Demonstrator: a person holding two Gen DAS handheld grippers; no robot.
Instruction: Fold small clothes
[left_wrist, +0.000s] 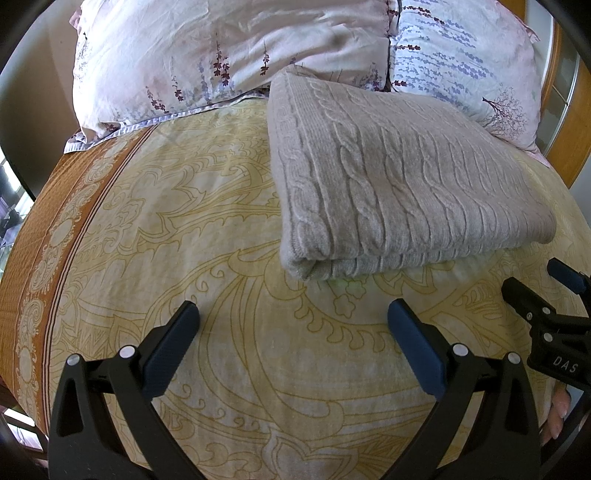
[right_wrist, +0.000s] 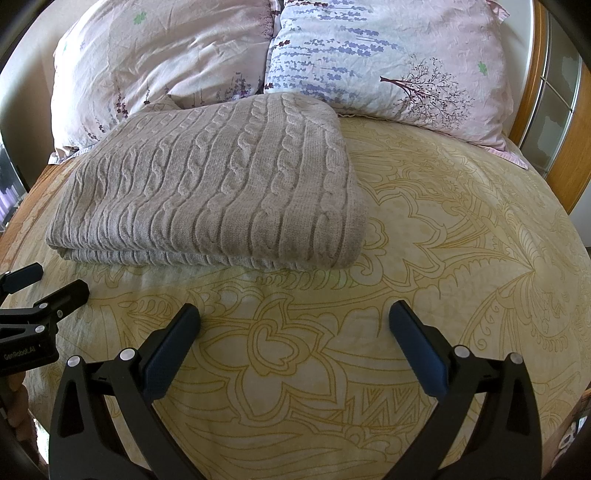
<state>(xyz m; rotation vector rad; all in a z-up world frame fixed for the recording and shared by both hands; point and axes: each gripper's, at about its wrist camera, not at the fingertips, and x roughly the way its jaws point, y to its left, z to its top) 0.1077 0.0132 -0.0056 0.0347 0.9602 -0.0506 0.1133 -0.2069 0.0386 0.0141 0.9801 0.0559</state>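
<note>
A: Starting nearest, what do the grippers show?

B: The left gripper hangs over the yellow patterned sheet with its fingers spread wide, holding nothing. The right gripper is the same: fingers wide apart, bare sheet between them. Each shows at the edge of the other's view, side by side and apart.

A: And the knit?

B: The grey cable-knit sweater lies folded flat on the sheet, just beyond both sets of fingertips and touching neither. Its folded edge faces the grippers, layers stacked. From the left wrist it sits ahead and to the right; from the right wrist, ahead and to the left.

A: Behind it?

B: Two floral pillows, side by side against a wooden headboard. The sweater's far edge reaches the left pillow.
</note>
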